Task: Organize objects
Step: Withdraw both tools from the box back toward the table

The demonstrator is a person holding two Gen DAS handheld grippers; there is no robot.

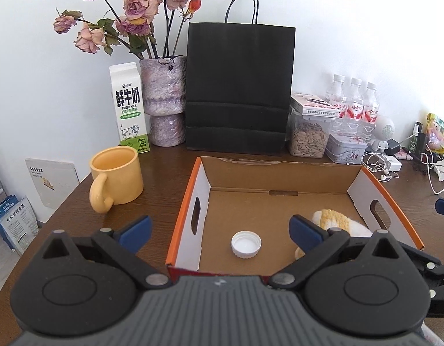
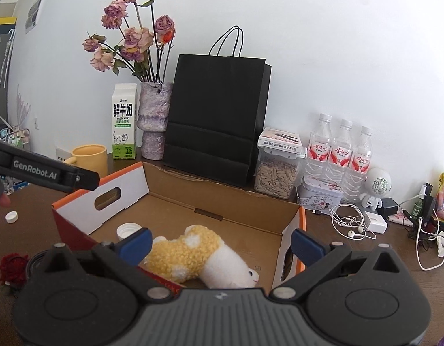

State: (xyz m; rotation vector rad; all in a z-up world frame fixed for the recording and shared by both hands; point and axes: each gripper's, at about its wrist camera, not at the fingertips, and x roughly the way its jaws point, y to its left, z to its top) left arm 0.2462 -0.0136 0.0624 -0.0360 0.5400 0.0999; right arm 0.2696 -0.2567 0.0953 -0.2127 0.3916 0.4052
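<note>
An open cardboard box with orange edges sits on the brown table. Inside it lie a white bottle cap and a yellow-and-white plush toy. My left gripper hovers open over the box's near edge, with nothing between its blue pads. In the right wrist view the same box holds the plush toy and the cap. My right gripper is open above the plush toy, holding nothing. A second small white cap lies on the table left of the box.
A yellow mug, milk carton, vase of dried roses and black paper bag stand behind the box. A seed jar, water bottles, tin, earphones and chargers crowd the right. A red rose lies at the table's left.
</note>
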